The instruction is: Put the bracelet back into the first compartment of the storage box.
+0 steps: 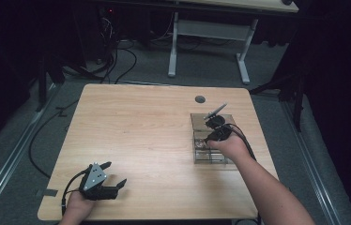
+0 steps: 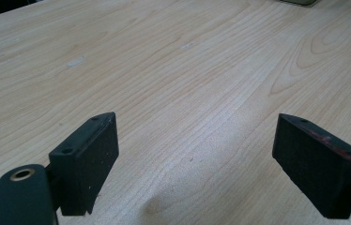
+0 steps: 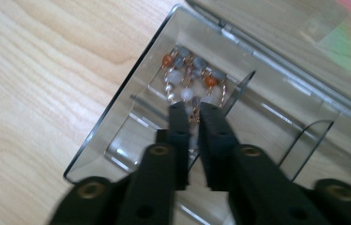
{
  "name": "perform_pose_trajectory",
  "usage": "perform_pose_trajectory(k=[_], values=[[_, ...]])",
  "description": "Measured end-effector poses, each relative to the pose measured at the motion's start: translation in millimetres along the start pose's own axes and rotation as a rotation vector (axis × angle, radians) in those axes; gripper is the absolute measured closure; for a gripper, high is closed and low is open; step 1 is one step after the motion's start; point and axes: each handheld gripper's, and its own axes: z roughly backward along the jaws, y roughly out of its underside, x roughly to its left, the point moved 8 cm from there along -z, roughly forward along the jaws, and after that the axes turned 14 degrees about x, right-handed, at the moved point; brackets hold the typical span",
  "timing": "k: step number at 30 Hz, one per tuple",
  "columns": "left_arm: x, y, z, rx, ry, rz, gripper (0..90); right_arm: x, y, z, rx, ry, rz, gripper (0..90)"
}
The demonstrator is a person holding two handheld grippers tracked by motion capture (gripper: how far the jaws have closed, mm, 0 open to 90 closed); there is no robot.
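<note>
**A:** So what's the right tool (image 3: 192,110) doing in that clear plastic box (image 3: 117,117)?

**B:** Its jaws are pinched nearly together on a beaded bracelet (image 3: 190,79), grey, white and orange beads on thin wire links. The bracelet sits in the corner compartment at one end of the box. My guess is the narrow pinch is there because the strand is so thin, and anything wider would just slip off.

**A:** And the left tool (image 2: 194,154)?

**B:** Jaws wide apart, nothing between them, low over bare counter (image 2: 187,70) at the near left, well apart from the box. Looks parked out of the way while the right one works.
</note>
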Motion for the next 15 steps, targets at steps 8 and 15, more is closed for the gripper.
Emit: perform_pose_trajectory(k=[8, 15], values=[[-0.2, 0.1, 0.1, 0.002, 0.0, -0.002, 15.4, 11.8, 23.8, 3.3, -0.032, -0.031, 0.001, 90.0], [-0.1, 0.0, -0.2, 0.002, -0.002, -0.001, 15.4, 18.7, 37.4, 9.1, -0.058, -0.04, 0.008, 90.0]])
